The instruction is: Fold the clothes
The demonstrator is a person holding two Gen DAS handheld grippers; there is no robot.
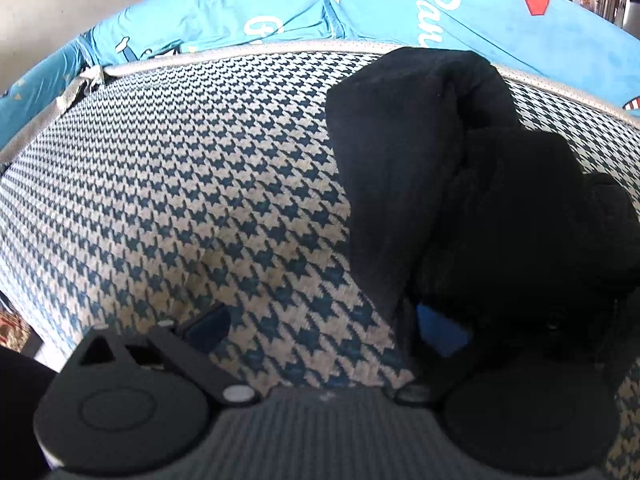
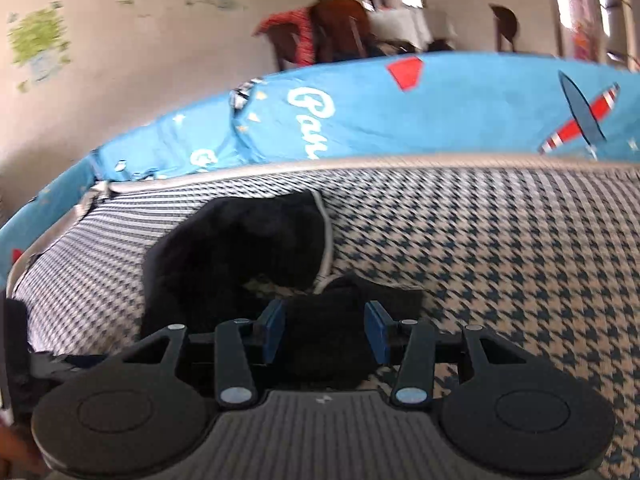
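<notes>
A black garment (image 1: 460, 184) lies bunched on the houndstooth cushion (image 1: 180, 184), on the right of the left wrist view. My left gripper (image 1: 320, 324) is open wide just above the cushion. Its right finger sits under the cloth's edge, its left finger over bare cushion. In the right wrist view the black garment (image 2: 240, 248) is heaped ahead, with a white cord (image 2: 329, 236) along its right side. My right gripper (image 2: 325, 330) has a thick bunch of this cloth between its blue pads (image 2: 274, 330), which press on it from both sides.
A pale piped edge (image 2: 360, 164) borders the cushion's far side. Behind it lies blue printed bedding (image 2: 440, 112). A wall with stickers (image 2: 40, 40) and dark chairs (image 2: 340, 28) draped in red cloth stand further back. Bare houndstooth cushion (image 2: 520, 260) stretches to the right of the garment.
</notes>
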